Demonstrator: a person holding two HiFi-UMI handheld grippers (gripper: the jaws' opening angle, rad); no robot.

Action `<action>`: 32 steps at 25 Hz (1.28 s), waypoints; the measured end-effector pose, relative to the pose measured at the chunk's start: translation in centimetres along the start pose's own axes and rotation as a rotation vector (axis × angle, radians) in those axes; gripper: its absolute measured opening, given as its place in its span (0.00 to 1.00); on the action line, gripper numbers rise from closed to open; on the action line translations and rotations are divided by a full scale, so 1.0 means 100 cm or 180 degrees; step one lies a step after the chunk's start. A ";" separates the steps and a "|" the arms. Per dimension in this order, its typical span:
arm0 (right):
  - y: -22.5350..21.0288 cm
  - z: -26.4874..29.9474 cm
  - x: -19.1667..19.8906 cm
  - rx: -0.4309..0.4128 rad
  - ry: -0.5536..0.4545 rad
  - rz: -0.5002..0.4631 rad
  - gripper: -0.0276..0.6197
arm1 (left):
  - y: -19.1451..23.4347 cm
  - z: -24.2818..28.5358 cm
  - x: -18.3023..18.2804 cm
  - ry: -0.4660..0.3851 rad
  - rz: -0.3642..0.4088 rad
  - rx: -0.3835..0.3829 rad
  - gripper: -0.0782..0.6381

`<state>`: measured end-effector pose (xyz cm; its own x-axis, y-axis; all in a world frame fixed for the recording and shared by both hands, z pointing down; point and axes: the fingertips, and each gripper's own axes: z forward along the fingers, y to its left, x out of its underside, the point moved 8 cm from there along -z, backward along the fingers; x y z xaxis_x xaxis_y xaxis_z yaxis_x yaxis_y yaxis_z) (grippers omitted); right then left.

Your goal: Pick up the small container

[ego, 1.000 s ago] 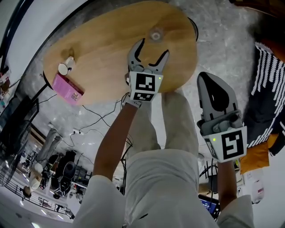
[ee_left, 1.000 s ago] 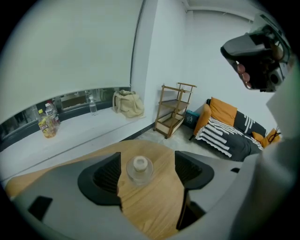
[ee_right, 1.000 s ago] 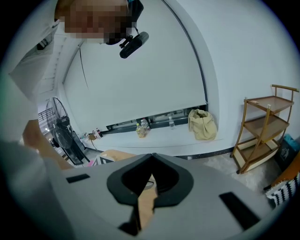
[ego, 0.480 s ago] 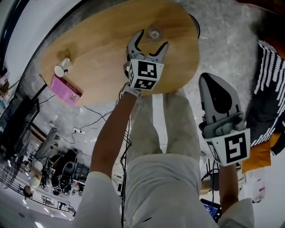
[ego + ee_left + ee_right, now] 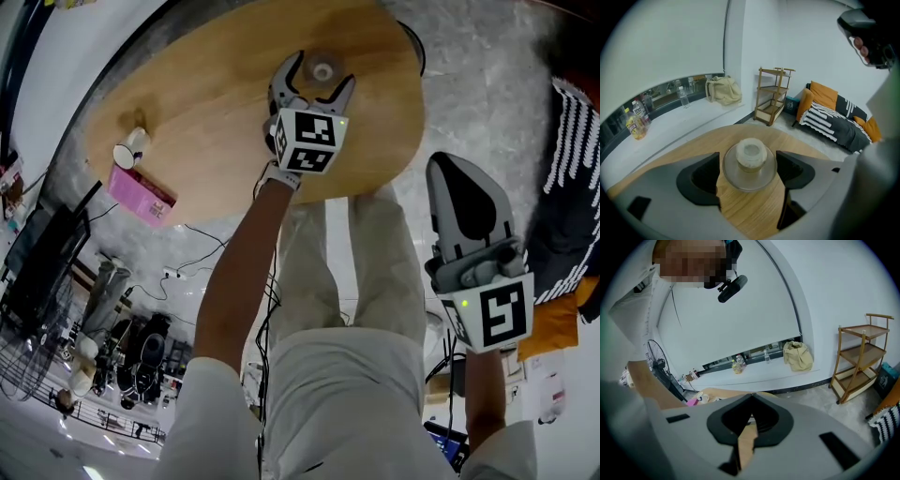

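A small clear round container (image 5: 749,161) with a pale lid stands upright on the oval wooden table (image 5: 216,103), near its far edge (image 5: 323,69). My left gripper (image 5: 317,77) is open, its two dark jaws on either side of the container with gaps left and right (image 5: 749,168). My right gripper (image 5: 466,202) is shut with nothing in it, held off the table at the right, above the floor; its jaws meet at the tips (image 5: 751,397).
A white cup (image 5: 128,150) and a pink box (image 5: 141,193) sit at the table's left end. Beyond the table stand a wooden shelf rack (image 5: 774,95), a sofa with striped and orange cushions (image 5: 834,115), and a window ledge with bottles (image 5: 637,123).
My left gripper has moved forward across the table, and the container now sits between its open jaws. The right gripper has stayed shut, nearly still.
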<state>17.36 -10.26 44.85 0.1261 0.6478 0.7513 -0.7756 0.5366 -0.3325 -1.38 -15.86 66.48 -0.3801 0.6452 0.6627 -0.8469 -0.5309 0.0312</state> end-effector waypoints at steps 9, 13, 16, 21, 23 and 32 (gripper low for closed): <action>-0.012 0.004 0.004 0.0031 0.0013 0.0087 0.05 | -0.001 0.023 0.005 0.0074 -0.0099 -0.0023 0.61; -0.015 0.004 0.003 0.0033 -0.0003 0.0125 0.05 | -0.002 0.029 0.008 0.0152 -0.0179 -0.0061 0.61; -0.018 0.001 0.006 0.0054 0.0002 0.0145 0.05 | -0.003 0.034 0.011 0.0288 -0.0176 -0.0053 0.61; -0.026 -0.005 0.014 0.0162 0.0021 0.0220 0.05 | -0.002 0.036 0.010 0.0340 -0.0069 -0.0088 0.60; -0.027 -0.007 0.015 0.0201 0.0012 0.0245 0.05 | -0.003 0.036 0.010 0.0330 -0.0084 -0.0119 0.60; -0.018 -0.007 0.013 0.0218 -0.0040 0.0262 0.05 | -0.001 0.035 0.010 0.0319 -0.0193 -0.0152 0.59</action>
<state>19.34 -10.01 46.01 0.0529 0.6811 0.7303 -0.8236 0.4433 -0.3538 -0.43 -17.08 69.79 -0.3608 0.7282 0.5826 -0.8853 -0.4640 0.0317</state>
